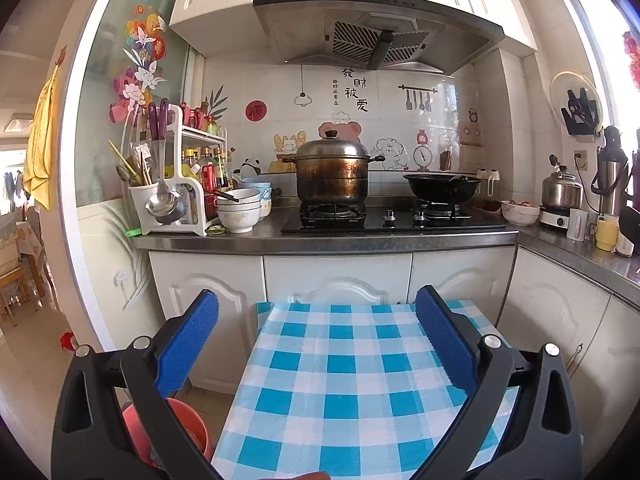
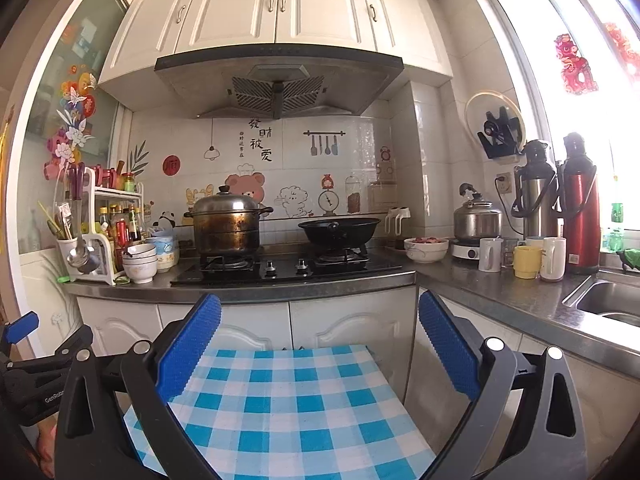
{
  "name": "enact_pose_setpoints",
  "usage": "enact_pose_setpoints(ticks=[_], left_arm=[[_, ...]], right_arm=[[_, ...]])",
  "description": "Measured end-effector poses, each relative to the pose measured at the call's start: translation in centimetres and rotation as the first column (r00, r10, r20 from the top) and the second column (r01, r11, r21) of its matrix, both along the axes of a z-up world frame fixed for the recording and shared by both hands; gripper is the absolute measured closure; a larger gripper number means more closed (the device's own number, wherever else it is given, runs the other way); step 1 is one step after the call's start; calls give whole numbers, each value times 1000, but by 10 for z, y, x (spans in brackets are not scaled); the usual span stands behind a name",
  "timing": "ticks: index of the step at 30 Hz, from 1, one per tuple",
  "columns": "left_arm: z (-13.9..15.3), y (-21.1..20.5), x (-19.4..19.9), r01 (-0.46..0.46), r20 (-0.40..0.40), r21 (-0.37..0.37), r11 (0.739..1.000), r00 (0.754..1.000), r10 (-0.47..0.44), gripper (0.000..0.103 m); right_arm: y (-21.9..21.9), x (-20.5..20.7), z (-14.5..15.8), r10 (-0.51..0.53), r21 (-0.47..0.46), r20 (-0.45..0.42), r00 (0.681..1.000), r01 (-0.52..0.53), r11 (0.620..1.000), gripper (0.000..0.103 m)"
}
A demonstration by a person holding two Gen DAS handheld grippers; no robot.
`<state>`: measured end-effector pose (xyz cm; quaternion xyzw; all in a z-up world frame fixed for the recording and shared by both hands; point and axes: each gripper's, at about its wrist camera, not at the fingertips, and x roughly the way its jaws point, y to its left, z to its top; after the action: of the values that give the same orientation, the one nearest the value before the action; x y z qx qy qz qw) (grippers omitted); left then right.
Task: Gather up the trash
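Both grippers' fingers spread, left (image 1: 316, 312) and right (image 2: 319, 312) (nothing held), above checked table (image 1: 340, 380), facing stove (image 1: 392, 216).

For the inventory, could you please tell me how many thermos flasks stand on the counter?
2: a steel thermos flask and a red thermos flask, side by side below the window, behind the mugs.

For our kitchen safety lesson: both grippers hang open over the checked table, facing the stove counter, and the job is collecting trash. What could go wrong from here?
1. No trash is clearly visible on the checked table, so a gripper may grab the wrong thing.
2. Reaching the small green wrapper could knock the stacked bowls beside it.
3. The left gripper and right gripper sit close together and could collide.
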<state>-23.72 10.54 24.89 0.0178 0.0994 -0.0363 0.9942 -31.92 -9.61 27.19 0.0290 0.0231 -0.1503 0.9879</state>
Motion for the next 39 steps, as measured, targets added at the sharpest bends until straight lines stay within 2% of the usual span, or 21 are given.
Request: enact_pose_setpoints(ticks=[9,21,25,29,34,36,39], left_arm=[[2,-4,1,15,0,-6,1000,1000,-15,4],[4,-2,3,19,-11,-21,1000,1000,-20,4],[5,-4,2,27,-13,-27,999,1000,-27,4],[-6,-7,6,24,-35,-18,1000,999,-25,4],[-43,-12,19,17,-90,19,1000,996,-15,4],[-64,-14,29,23,-143,23,999,990,-20,4],[-89,-12,42,42,-229,-11,999,973,-43,4]], right_arm=[[-3,-10,3,-55,-29,44,998,57,998,5],[-1,4,-7,-43,-40,12,999,43,998,5],[4,26,-31,-31,-44,-43,999,29,999,5],[4,52,-67,17,16,-133,991,-15,1000,5],[0,76,-116,43,80,-240,970,-24,996,5],[0,83,-132,50,94,-278,959,-25,995,5],[3,88,-145,45,83,-307,951,-20,996,5]])
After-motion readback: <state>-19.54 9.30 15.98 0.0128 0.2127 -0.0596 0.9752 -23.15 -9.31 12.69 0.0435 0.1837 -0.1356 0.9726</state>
